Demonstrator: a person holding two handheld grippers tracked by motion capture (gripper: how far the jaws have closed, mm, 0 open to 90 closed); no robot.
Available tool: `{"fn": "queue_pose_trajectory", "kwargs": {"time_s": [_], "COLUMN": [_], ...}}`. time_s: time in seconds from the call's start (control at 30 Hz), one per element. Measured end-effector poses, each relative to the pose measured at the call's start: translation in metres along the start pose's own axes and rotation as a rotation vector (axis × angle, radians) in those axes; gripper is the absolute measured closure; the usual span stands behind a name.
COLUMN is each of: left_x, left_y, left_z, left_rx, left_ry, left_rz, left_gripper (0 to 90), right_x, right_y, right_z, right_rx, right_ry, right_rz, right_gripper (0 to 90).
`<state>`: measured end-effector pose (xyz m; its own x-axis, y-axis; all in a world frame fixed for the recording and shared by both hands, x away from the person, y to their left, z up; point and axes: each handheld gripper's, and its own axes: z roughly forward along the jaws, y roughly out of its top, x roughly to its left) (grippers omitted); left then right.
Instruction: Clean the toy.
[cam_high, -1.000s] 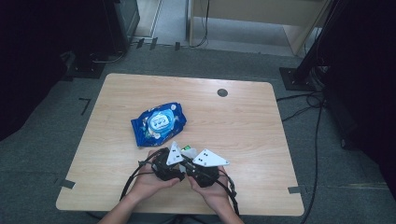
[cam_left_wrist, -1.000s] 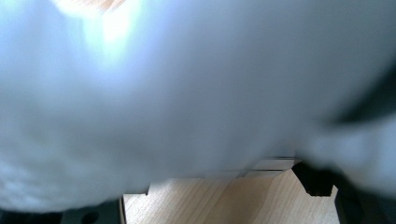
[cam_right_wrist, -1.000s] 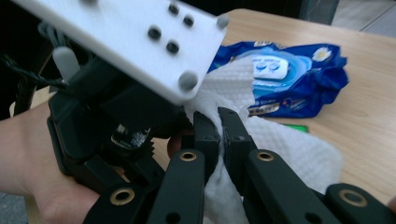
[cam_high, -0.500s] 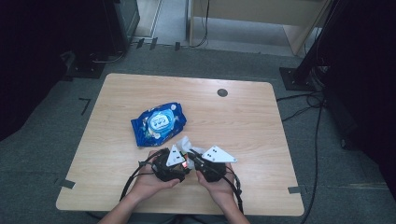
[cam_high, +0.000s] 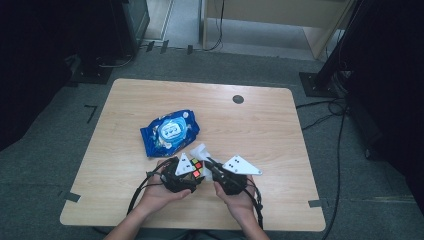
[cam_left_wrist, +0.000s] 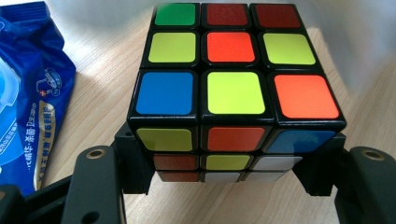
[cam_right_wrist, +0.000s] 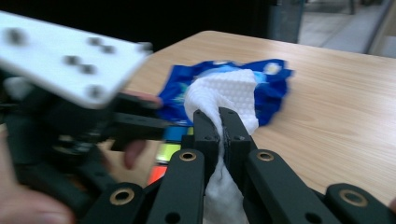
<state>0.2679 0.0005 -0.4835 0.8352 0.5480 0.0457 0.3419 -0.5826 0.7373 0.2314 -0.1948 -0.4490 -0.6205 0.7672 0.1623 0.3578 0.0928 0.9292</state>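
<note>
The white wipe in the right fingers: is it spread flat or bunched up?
Bunched up. The white wipe is pinched between the shut right gripper, crumpling above the fingers and hanging below.

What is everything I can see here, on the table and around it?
Puzzle cube: one, black with mixed coloured stickers, clamped in the left tongs near the table's front edge.
Wet wipe: one, white, pinched in the right tongs, beside the cube.
Wipes pack: one, blue, lying on the table behind the cube.
Table: one, light wood, with a dark round cap near its far edge.
Cables: several, black, on the grey floor at right.
Left tongs: one, black, shut on the cube.
Right tongs: one, black, shut on the wipe.
Hands: two, at the table's front edge.
</note>
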Motion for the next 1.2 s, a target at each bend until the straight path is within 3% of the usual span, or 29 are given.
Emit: {"fn": "queue_pose_trajectory", "kwargs": {"time_s": [0.17, 0.37, 0.73, 0.93, 1.13, 1.2], "left_x": [-0.005, -0.005, -0.007, -0.009, -0.007, -0.004], "left_y": [0.003, 0.004, 0.004, 0.004, 0.006, 0.006], "left_z": [-0.001, -0.003, -0.002, -0.001, -0.007, -0.010], "left_rx": [-0.017, -0.021, -0.017, -0.012, -0.048, -0.054], "left_ry": [-0.007, -0.008, -0.012, -0.013, -0.021, -0.022], "left_rz": [0.007, 0.005, 0.017, 0.024, 0.012, 0.003], "left_gripper": [34.3, 34.3, 34.3, 34.3, 34.3, 34.3], "right_x": [0.021, 0.020, 0.007, -0.010, -0.034, -0.048], "right_y": [-0.001, -0.008, -0.008, -0.008, -0.008, -0.010], "right_z": [0.009, 0.016, 0.014, 0.011, 0.008, 0.005], "right_rx": [0.021, 0.041, 0.036, 0.043, 0.076, 0.079], "right_ry": [0.095, 0.098, 0.049, -0.001, -0.098, -0.131], "right_rz": [-0.003, 0.002, 0.015, 0.039, 0.065, 0.107], "right_gripper": [87.9, 88.0, 88.0, 88.1, 88.3, 88.1]}}
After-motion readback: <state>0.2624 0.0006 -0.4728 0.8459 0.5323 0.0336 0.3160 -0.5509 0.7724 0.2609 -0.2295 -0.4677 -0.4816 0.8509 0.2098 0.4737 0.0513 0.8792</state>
